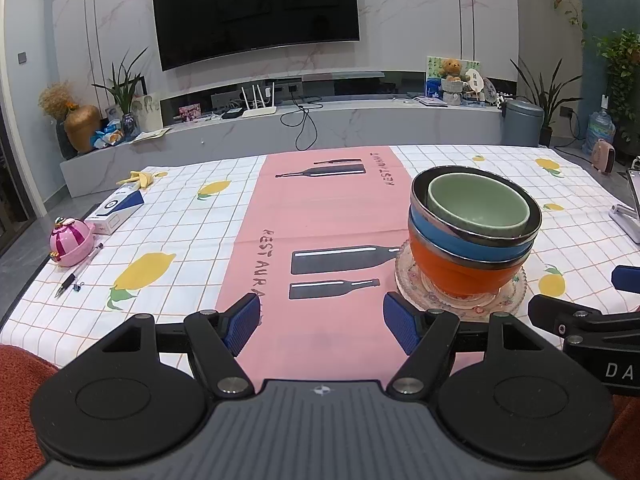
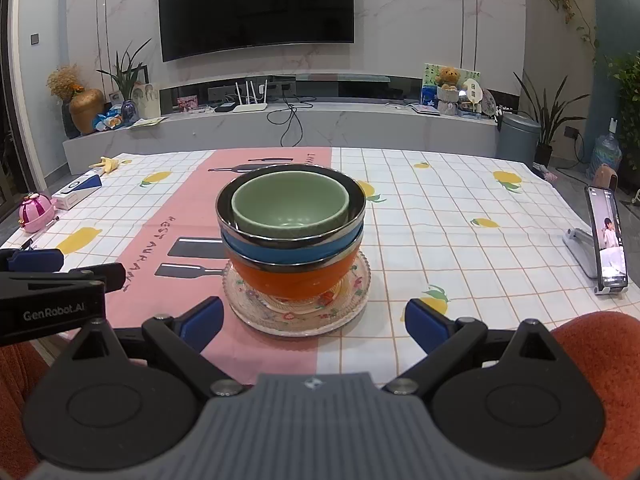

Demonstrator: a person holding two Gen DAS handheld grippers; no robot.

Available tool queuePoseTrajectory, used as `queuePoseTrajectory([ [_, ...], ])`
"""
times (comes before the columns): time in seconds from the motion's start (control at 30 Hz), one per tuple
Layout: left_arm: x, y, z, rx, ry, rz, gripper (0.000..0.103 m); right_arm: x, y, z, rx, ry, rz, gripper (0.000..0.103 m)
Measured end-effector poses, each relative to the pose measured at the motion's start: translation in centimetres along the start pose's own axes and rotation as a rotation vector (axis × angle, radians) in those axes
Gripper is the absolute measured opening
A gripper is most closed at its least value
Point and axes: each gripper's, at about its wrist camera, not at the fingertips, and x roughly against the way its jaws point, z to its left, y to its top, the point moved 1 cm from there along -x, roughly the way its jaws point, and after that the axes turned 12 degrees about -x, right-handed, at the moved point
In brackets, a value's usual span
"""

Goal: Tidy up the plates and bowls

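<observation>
Gaping wide, each hand-held gripper — left (image 1: 322,322), right (image 2: 314,326) — grips nothing, short of the stacked bowls (image 2: 291,236).

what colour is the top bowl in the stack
Pale green, seen best in the right wrist view.

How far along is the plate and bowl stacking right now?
It looks mostly done. The green bowl sits inside the blue bowl, which is nested in the orange bowl, all on the glass plate. Nothing is in hand: the left gripper and the right gripper are both open and short of the stack. No other loose dishes show on the tablecloth, so little seems left.
</observation>
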Motion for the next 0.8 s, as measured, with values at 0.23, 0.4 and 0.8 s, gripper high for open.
queuePoseTrajectory([
  [0.23, 0.02, -0.09, 0.04, 0.004, 0.000, 0.000, 0.083, -0.10, -0.10, -0.02, 0.000, 0.002, 0.006, 0.095],
  [0.4, 0.02, -0.09, 0.04, 0.004, 0.000, -0.001, 0.083, -0.16, -0.11, -0.13, -0.004, 0.000, 0.009, 0.095],
  [0.8, -0.04, -0.08, -0.04, -0.002, 0.008, -0.002, 0.083, -0.21, -0.18, -0.16, -0.007, 0.004, 0.015, 0.095],
])
